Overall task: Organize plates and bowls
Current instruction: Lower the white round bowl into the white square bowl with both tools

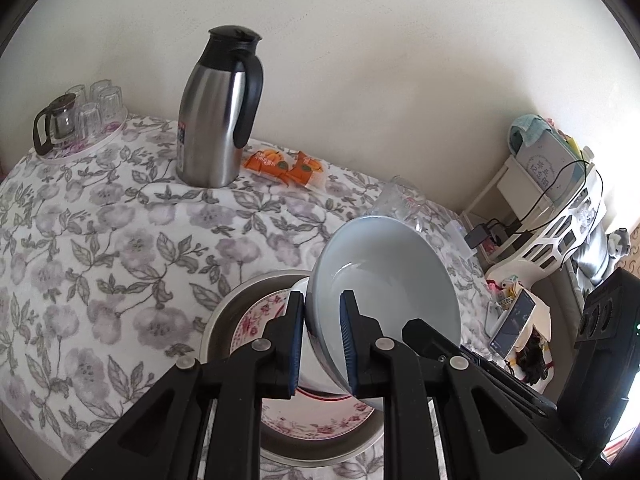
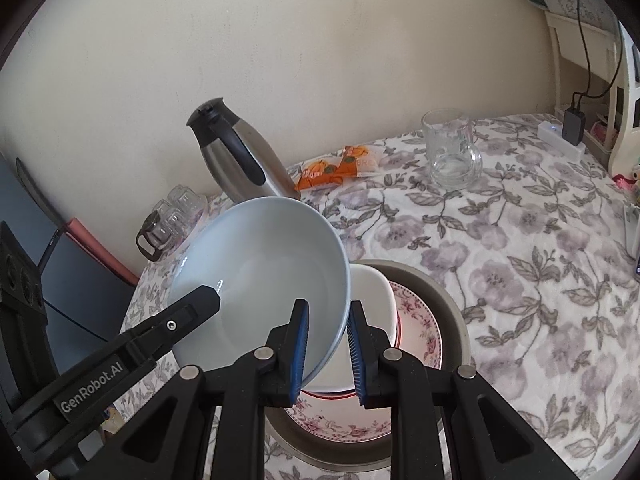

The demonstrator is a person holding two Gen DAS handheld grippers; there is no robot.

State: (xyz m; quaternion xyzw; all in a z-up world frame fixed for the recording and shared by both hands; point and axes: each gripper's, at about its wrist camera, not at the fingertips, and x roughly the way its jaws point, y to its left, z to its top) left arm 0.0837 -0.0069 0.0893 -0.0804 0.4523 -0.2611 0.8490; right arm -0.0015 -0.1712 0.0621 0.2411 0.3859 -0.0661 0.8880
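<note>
Gripping opposite sides of the pale blue ceramic bowl [image 1: 384, 280], the left gripper [image 1: 322, 344] and the right gripper [image 2: 328, 350] each pinch its rim. It hangs tilted, just above the white bowl [image 2: 372, 292] on the floral plate [image 2: 420, 320] inside the metal basin [image 2: 452, 300].

Plain cream wall [image 1: 360, 60], floral-clothed table [image 1: 100, 240], white shelf [image 1: 560, 216]

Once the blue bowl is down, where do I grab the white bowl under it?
Grip the white bowl by its rim on the exposed side, coming from above: it sits upright on the floral plate, so only the thin rim fits between the fingers.
</note>
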